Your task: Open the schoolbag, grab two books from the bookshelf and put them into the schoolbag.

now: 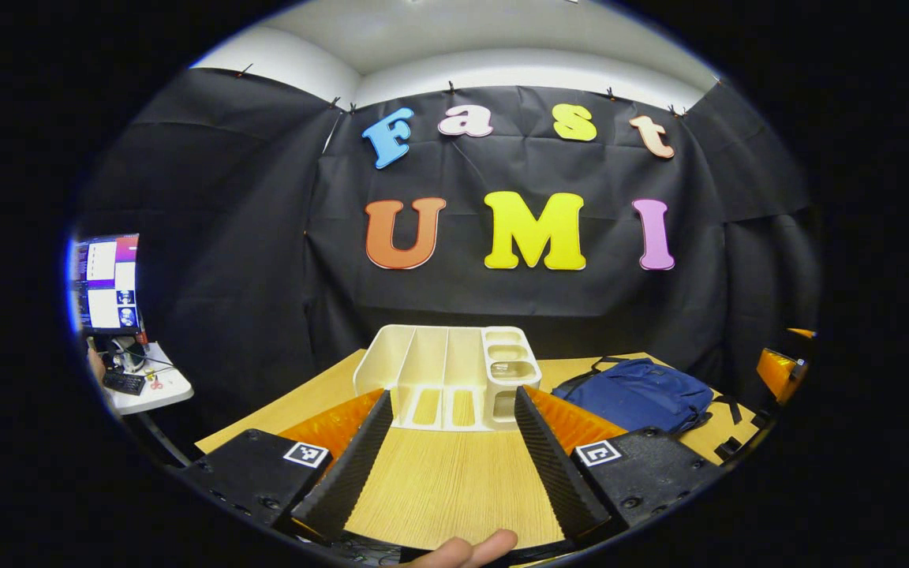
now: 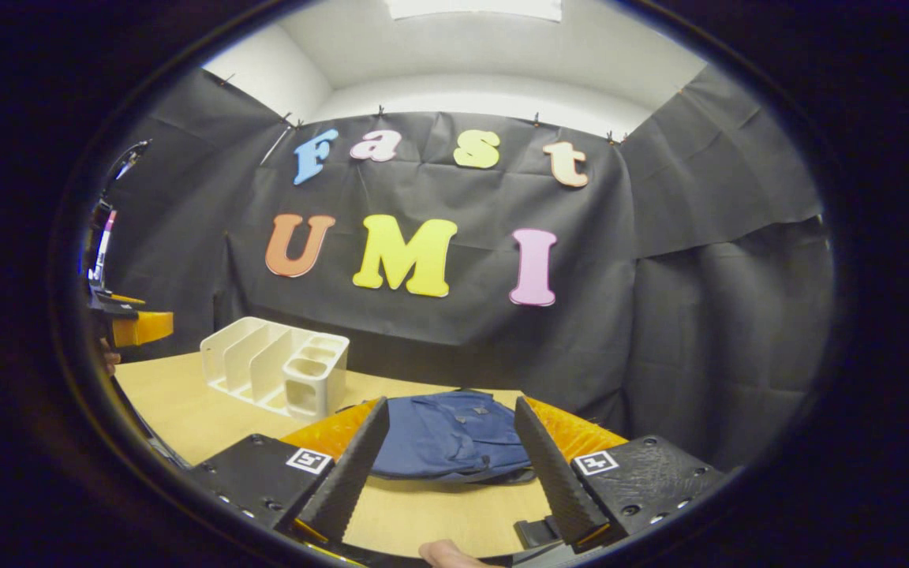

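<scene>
A white bookshelf (image 1: 447,379) with upright slots and small cups stands at the back of the wooden table (image 1: 439,489), straight ahead of my left gripper (image 1: 451,394). That gripper is open and holds nothing. The slots facing me show bare white walls. A blue schoolbag (image 1: 636,390) lies flat to the shelf's right, its zipper looking closed. In the right gripper view the schoolbag (image 2: 447,438) lies just beyond my right gripper (image 2: 450,404), which is open and apart from it. The bookshelf (image 2: 277,363) stands to the left there.
A side desk with a lit monitor (image 1: 103,284) and a keyboard (image 1: 123,383) stands off the table's left. Black cloth walls close in the back and the sides. Part of the other gripper (image 2: 139,327) shows at the far left. A thumb (image 1: 470,548) shows at the bottom.
</scene>
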`<state>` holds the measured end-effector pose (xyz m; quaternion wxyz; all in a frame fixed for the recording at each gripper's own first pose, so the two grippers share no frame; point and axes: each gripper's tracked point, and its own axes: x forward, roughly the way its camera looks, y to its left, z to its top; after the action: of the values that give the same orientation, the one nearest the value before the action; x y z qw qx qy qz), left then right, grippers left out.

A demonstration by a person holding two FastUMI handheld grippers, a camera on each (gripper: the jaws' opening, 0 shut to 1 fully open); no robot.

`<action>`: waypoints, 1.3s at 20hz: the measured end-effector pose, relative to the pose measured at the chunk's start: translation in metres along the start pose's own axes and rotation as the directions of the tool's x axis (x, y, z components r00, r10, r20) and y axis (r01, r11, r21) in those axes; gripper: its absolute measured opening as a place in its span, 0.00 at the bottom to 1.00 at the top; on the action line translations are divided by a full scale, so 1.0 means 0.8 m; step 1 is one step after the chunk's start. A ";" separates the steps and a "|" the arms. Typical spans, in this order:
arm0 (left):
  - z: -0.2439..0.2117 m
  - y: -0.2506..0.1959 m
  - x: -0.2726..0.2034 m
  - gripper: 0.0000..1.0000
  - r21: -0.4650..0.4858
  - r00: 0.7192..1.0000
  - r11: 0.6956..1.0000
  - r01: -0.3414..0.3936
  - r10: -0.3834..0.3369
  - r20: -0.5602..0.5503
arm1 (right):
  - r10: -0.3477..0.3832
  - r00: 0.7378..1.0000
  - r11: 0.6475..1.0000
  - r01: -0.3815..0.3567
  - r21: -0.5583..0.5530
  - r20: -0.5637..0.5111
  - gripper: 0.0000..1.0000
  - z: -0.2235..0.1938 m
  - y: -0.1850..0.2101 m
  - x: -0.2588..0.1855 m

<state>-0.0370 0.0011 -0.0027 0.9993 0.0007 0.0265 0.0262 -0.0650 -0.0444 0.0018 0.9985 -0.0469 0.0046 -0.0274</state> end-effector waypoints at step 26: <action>-0.005 0.026 0.011 0.98 0.013 0.999 1.000 0.023 -0.024 0.027 | -0.026 1.000 1.000 0.026 -0.010 0.011 0.95 0.012 -0.013 -0.008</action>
<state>-0.0299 0.0224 -0.0071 0.9998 0.0072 0.0129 0.0142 -0.0716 -0.0533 0.0124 0.9978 -0.0521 -0.0014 -0.0403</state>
